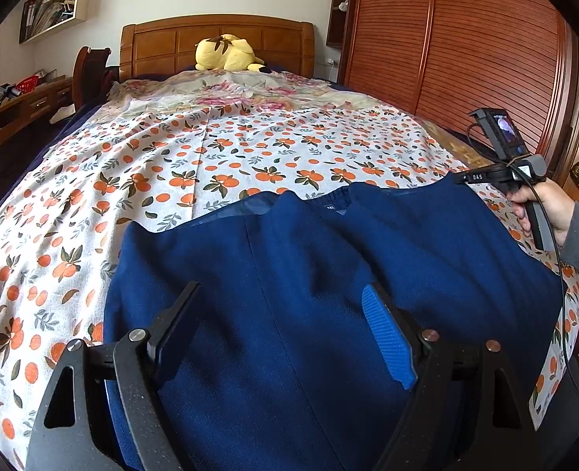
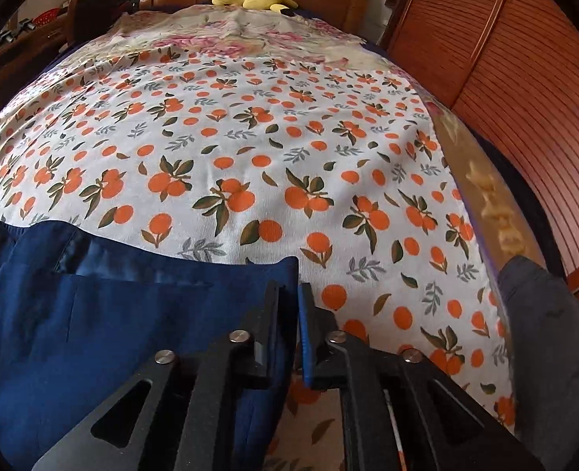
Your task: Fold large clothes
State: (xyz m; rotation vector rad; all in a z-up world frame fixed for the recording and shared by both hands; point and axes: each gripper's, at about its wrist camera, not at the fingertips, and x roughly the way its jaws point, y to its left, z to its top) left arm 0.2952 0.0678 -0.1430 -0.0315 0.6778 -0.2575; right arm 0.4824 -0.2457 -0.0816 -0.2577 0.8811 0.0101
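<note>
A dark blue garment (image 1: pixel 309 274) lies spread flat on a bed, over an orange-print sheet (image 1: pixel 195 157), likely so its edges can be reached for folding. The left tool (image 1: pixel 289 325) hovers over the cloth's middle, jaws wide apart and holding nothing. Further right, the right tool (image 2: pixel 289 314) sits at the garment's right-hand edge near its top corner, nearly clenched, seemingly pinching that edge. A person's hand (image 1: pixel 541 208) grips its handle.
</note>
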